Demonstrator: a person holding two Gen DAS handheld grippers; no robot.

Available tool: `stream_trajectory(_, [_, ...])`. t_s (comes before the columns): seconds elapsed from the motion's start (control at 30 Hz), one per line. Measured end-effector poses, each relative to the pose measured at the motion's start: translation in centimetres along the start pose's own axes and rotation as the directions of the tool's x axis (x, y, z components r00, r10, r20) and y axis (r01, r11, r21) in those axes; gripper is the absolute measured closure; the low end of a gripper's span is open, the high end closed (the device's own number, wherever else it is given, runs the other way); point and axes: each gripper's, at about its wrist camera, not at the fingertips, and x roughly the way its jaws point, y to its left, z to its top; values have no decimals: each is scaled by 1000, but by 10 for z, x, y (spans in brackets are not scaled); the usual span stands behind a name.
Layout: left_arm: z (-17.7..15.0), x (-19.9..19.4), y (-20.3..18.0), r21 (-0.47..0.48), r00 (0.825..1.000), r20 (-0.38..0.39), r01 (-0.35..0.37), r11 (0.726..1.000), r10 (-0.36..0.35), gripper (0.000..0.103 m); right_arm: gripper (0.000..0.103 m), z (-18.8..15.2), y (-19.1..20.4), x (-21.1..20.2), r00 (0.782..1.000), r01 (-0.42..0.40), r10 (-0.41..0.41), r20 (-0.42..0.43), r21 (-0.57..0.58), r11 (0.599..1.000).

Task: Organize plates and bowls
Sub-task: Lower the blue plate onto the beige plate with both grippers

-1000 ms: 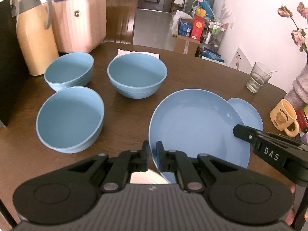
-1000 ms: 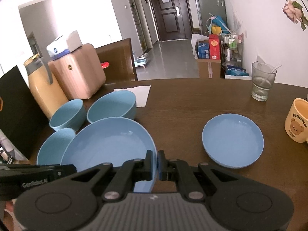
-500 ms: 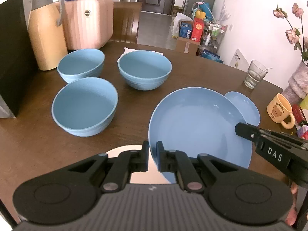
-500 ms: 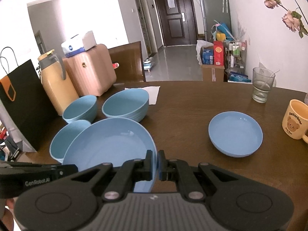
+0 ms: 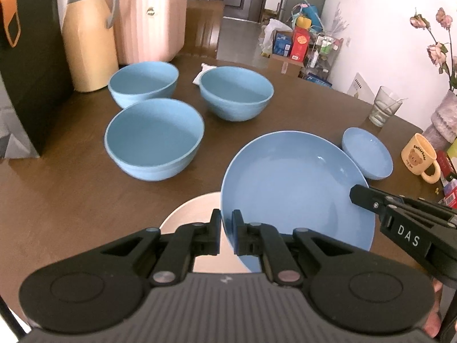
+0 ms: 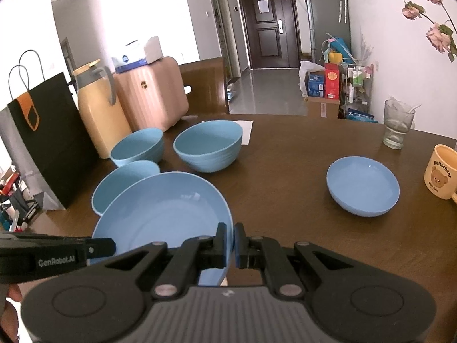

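Both grippers hold one large blue plate point(image 5: 297, 188) by opposite sides of its rim, lifted above the near edge of the brown dining table point(image 5: 71, 200). The left gripper point(image 5: 226, 234) is clamped on the plate's left rim, and the right gripper point(image 6: 233, 243) is clamped on its right rim, so neither hand is free. The relation that matters is where the small blue plate point(image 6: 362, 184) lies: ahead and to the right of the held plate, toward the table's right edge, on the right hand's side. Three blue bowls point(image 5: 154, 137) stand clustered toward the far left corner. A pale disc point(image 5: 188, 214) shows under the left rim; it may be a stool or mat, though the view is too partial to tell.
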Motion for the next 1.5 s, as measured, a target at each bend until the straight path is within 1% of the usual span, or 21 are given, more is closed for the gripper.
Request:
stream_trajectory(0.23, [-13,3,15,0,999,-24,-25,1000,25,95,98,-11,14,9,999,-16,16,-29,-8,1000])
stream_trajectory(0.63, [-33,25,35,-5,995,-84,-58,998,57,95,98,-38,24,38,994,-42,41,-98,-6,999])
stream_trajectory(1.1, [-45,49,43,1,988,-135,-71,997,71,95,98,-61,25,58,988,-45,43,-147,-12,999])
stream_trajectory(1.5, [-49,62,47,16,985,-155,-75,997,76,95,98,-66,28,70,985,-35,28,-168,-37,999])
